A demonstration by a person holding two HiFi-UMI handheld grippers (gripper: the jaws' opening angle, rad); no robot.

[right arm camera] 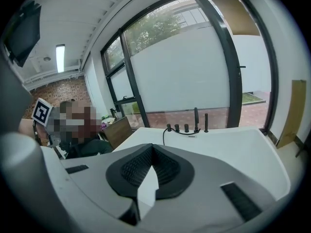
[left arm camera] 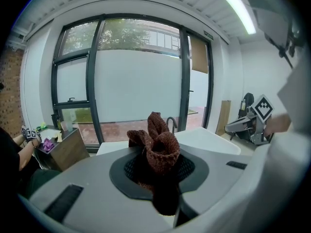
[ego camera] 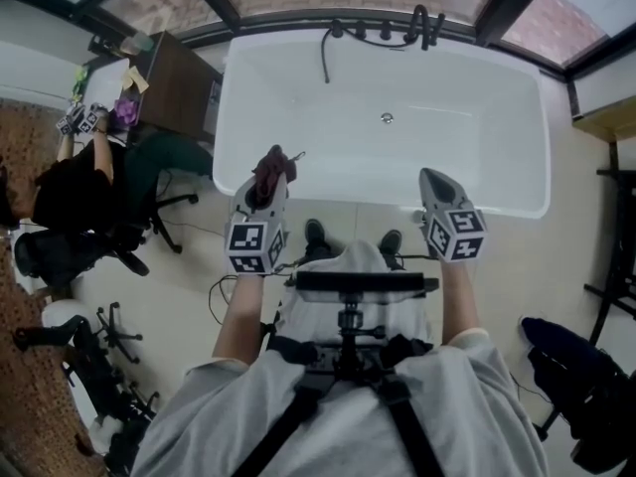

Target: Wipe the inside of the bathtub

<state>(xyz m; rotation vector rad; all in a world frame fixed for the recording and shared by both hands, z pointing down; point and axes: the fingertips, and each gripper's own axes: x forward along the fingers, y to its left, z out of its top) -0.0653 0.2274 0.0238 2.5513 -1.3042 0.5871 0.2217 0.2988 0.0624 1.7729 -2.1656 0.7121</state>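
Left gripper [ego camera: 264,189]: jaws clenched on a brown knitted cloth [ego camera: 273,165], which bunches up above the pads and hangs below them in the left gripper view [left arm camera: 158,147]. Forearm extended forward at the operator's 11 o'clock, tips over the near rim of the bathtub [ego camera: 467,147].

Right gripper [ego camera: 434,185]: jaws closed tip to tip, nothing between them in the right gripper view [right arm camera: 152,152]. Forearm extended at 1 o'clock, level with the left, tips likewise at the near rim.

Bathtub: white, directly ahead at 12 o'clock, drain [ego camera: 387,118] near its centre, black tap fittings [ego camera: 384,33] on the far rim. Neither gripper is inside the basin.
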